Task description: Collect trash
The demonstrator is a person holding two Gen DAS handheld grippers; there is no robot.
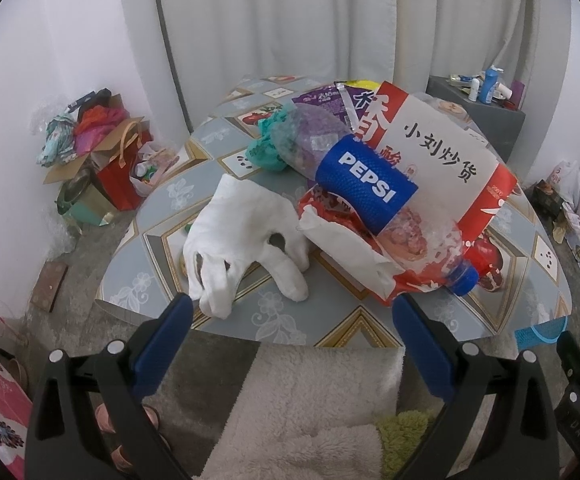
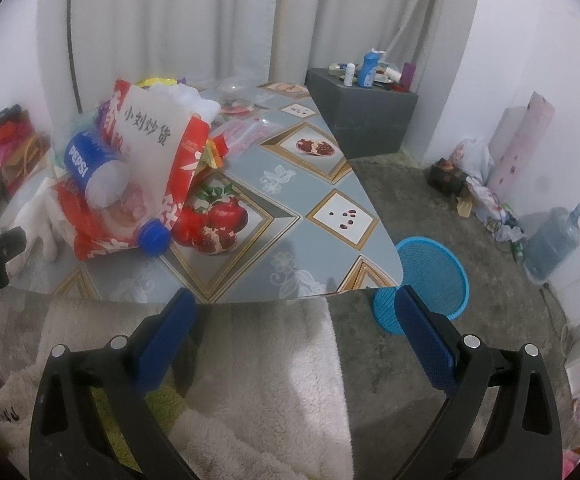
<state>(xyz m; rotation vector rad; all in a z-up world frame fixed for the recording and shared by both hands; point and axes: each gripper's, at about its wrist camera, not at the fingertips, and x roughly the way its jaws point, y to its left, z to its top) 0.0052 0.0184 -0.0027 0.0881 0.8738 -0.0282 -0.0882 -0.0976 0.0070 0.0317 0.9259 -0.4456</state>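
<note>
Glossy patterned table (image 1: pixel 330 320) bears a crumpled Pepsi bottle (image 1: pixel 370 184), limp white glove (image 1: pixel 245 240).

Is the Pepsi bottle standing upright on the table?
No, the Pepsi bottle lies on its side across the red and white snack bag, its blue cap pointing toward the table edge.

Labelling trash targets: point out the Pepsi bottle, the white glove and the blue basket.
Pepsi bottle (image 1: pixel 366 184): left wrist view, on the blue label.
White glove (image 1: pixel 233 232): left wrist view, on the back of the palm.
Blue basket (image 2: pixel 434 268): right wrist view, on the mesh inside, beside the table's corner.
</note>
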